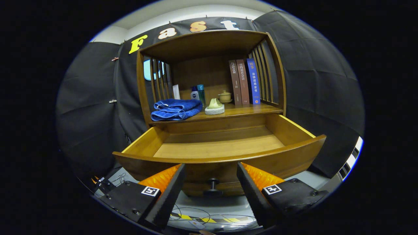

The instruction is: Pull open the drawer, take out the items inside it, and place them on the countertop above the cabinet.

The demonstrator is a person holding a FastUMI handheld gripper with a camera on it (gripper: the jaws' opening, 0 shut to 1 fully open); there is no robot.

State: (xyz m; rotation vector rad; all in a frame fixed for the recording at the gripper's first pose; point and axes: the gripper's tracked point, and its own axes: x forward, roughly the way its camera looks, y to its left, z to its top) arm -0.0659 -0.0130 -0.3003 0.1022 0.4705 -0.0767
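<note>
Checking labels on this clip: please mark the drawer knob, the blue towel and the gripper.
drawer knob (213,182): gripper view, its round head.
blue towel (176,109): gripper view, middle of folded cloth.
gripper (210,186): gripper view, midway between its open fingertips, at the knob.

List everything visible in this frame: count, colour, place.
drawer: 1, brown wood, pulled open below the countertop, inside looks bare
drawer knob: 1, dark, front of drawer, between the fingers
countertop: 1, brown wood, under the hutch roof
towel: 1, blue, folded, left on countertop
books: 3, two brown and one blue, upright at right
bottles: 2, one white with blue cap, one teal, behind towel
lidded cup: 1, beige, on a saucer, left of books
pale object on white base: 1, cream, right of towel
white card: 1, behind towel
cables: several, floor below drawer
tongs: 1, open, fingers either side of knob, not touching
</note>
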